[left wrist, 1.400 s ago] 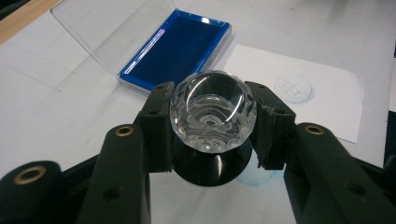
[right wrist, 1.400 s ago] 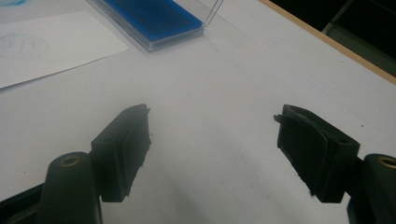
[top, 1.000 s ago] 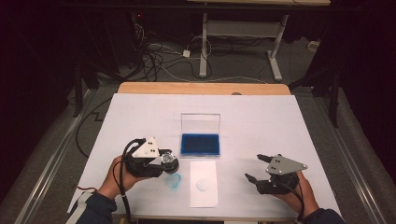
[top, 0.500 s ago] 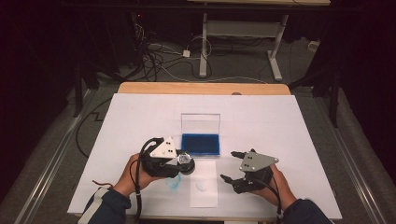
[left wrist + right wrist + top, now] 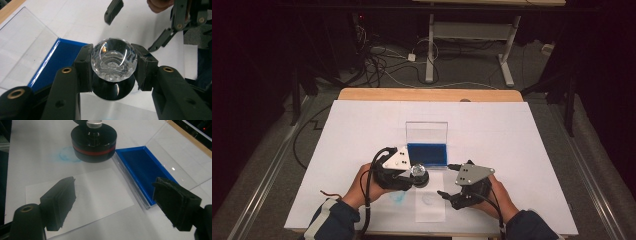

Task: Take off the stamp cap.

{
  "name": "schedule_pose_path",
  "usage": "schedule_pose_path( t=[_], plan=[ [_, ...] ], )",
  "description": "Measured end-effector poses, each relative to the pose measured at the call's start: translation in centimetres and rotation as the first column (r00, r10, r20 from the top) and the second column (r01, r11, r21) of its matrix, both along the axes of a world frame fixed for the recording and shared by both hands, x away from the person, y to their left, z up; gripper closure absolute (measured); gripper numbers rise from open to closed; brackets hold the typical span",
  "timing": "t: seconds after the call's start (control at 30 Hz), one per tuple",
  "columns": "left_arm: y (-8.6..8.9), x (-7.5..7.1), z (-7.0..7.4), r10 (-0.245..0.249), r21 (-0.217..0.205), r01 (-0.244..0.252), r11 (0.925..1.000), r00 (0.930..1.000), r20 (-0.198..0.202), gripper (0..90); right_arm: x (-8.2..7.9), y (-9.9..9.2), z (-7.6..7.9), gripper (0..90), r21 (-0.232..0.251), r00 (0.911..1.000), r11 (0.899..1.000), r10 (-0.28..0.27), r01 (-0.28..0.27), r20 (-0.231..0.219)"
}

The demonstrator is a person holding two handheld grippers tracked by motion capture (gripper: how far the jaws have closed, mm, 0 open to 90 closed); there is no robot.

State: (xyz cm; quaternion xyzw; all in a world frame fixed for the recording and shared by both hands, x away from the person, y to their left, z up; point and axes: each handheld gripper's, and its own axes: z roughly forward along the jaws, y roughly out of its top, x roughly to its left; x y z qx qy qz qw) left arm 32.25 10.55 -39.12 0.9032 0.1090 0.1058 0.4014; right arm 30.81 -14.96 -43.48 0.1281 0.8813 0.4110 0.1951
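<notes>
White paper covers the table (image 5: 362,130), dark floor and loose cables beyond it. Landmark is the blue ink pad (image 5: 427,153) with its clear lid standing open. Left gripper (image 5: 411,176) is just in front of the pad's near-left corner, jaws pinching a round stamp (image 5: 114,62) by its faceted clear knob; the body under it is black with a red band (image 5: 93,138). Stamp sits off the paper sheet (image 5: 100,195), right beside the pad. Right gripper (image 5: 449,182) is in front of the pad's right end, over the sheet, jaws spread wide, just been opening, with nothing between them. Faint blue smudge (image 5: 398,196) lies left of the sheet.
</notes>
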Motion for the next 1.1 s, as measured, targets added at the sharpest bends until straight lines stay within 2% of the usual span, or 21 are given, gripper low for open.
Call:
schedule_pose_path(
  t=[0.47,0.53,0.77,0.93,1.0,1.1],
  plan=[
    [-1.3,0.0,0.2,-0.026,-0.026,0.026,0.9993,0.9997,0.003,54.2,0.3,0.9,-0.5,18.6,0.019,0.9999,1.0,-0.017,0.017,0.002],
    [-1.3,-0.1,0.2,-0.027,-0.033,0.027,0.9991,0.9996,0.003,54.2,0.4,1.2,-0.7,18.8,0.026,0.9998,1.0,-0.008,0.008,-0.017],
    [-1.9,-0.1,0.2,-0.035,-0.055,0.035,0.9979,0.9994,0.005,54.2,0.4,2.3,-1.3,19.3,0.016,0.9997,1.0,0.009,-0.009,-0.023],
    [-2.1,-0.1,0.5,-0.041,-0.074,0.042,0.9964,0.9991,0.004,54.2,0.5,2.5,-1.6,22.2,0.029,0.9995,1.0,0.006,-0.005,-0.03],
    [-2.2,-0.2,0.5,-0.041,-0.079,0.042,0.996,0.9991,0.009,54.2,0.4,2.5,-1.6,25.6,0.04,0.9998,0.999,0.005,-0.004,-0.019],
    [-2.3,-0.2,0.5,-0.047,-0.094,0.046,0.9945,0.9989,-0.006,54.2,0.4,2.2,-1.4,28.8,0.069,0.9999,0.998,-0.001,0.002,-0.011]
  ],
)
